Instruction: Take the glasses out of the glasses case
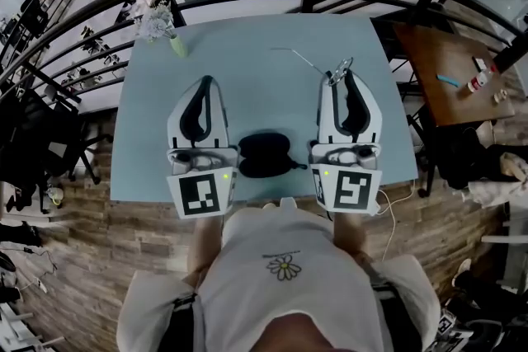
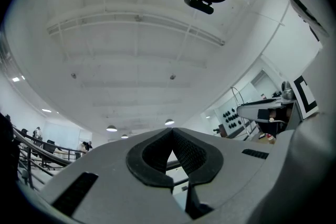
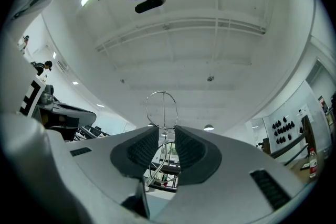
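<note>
Left to right, seen from the head view. At the far left corner of the pale blue counter we see a small green vase with pale flowers. Nearer the person, the left hand-held gripper lies over the counter; in its own view we find its jaws clenched tip to tip, with nothing between them. Just to its right, between the two tools, the black glasses case rests on the counter near its front edge. Beyond it, the right hand-held gripper is grasping the glasses at its tips, clear of the case and well apart from it. One thin temple reaches away to the left. In the right gripper view a wire lens ring of the glasses stands above the pinching jaws. A brown side table stands at far right.
</note>
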A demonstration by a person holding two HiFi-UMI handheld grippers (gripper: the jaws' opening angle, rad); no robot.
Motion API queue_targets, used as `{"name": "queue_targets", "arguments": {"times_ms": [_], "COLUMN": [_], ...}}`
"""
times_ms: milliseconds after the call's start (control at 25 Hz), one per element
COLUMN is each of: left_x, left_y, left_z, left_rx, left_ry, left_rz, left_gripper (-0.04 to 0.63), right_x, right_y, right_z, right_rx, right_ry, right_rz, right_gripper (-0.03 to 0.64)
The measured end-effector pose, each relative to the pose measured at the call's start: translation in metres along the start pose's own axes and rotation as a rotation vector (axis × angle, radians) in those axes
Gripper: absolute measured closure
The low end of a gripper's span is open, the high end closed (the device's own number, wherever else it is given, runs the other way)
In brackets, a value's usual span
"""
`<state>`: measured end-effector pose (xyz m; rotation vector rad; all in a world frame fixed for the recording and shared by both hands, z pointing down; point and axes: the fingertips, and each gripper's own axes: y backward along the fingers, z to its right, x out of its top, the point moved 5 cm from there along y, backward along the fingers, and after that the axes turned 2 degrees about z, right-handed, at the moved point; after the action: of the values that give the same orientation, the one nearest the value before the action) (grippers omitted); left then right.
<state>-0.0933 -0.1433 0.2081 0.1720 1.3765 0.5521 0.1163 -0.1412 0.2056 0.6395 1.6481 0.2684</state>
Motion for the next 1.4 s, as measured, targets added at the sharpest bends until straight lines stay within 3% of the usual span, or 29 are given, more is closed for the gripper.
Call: {"name": "queue_targets", "arguments": {"times_ms": [240, 720, 1040, 1400], "left_x": [-0.005, -0.02, -0.057, -0.064], "left_y": [0.006, 0.025, 0.057, 0.064], "left_z": [-0.008, -0.032, -0.057, -0.056], "left_rx": [0.016, 0.118, 0.216, 0.22], "left_ry": [-0.007, -0.066, -0.021, -0.025], "left_rz": [-0.021, -0.071, -0.17, -0.197], "left_gripper": [0.578, 0.578, 0.578, 0.578], "right_x": [-0.001, -0.016, -0.062, -0.071], "right_y": [0.001, 0.005, 0.004, 0.005], "right_z": [-0.007, -0.017, -0.045, -0.053], "right_rx": [0.012, 0.095, 0.193, 0.224], "right_ry": [0.01, -0.028, -0.138, -0.139], "right_rz": [-0.008, -0.047, -0.2, -0.241], "right_gripper": [0.525, 0.525, 0.525, 0.525]}}
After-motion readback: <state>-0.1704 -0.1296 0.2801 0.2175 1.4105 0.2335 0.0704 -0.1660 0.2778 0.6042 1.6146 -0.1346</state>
